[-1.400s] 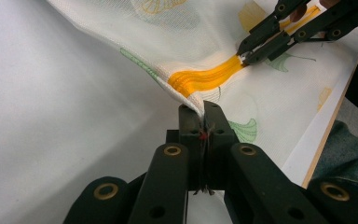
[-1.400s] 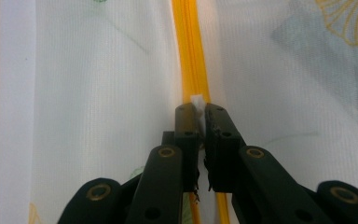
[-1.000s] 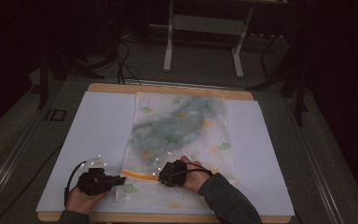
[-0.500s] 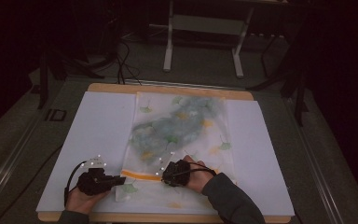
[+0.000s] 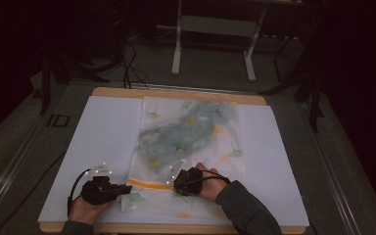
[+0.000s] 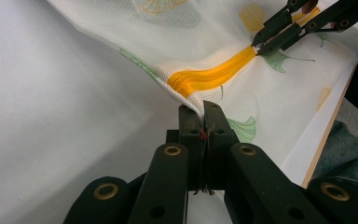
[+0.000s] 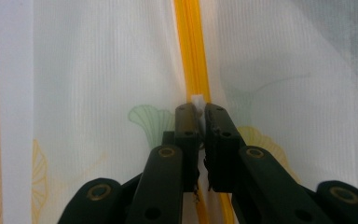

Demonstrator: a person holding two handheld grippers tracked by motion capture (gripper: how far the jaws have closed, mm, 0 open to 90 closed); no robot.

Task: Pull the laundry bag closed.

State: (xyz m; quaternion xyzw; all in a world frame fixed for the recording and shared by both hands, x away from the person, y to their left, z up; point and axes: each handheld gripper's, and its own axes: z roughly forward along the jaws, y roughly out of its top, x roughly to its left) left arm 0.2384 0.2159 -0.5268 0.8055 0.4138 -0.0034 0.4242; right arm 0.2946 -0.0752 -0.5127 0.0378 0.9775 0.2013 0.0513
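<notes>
Between both grippers, orange zipper runs crosswise.

Mesh bag lay mid-bench, long axis running front to back. Left claw sat at the bag's near left edge; right claw on its zipper, just to the right.

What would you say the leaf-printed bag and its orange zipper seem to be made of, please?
The bag looks like thin white mesh fabric: a fine ribbed weave shows, it drapes in soft folds, and the bluish contents show through it in the high view. The zipper looks like glossy woven tape, probably synthetic, with a ridged sheen. The white pull between the right gripper's jaws may be plastic; I can't be sure.
</notes>
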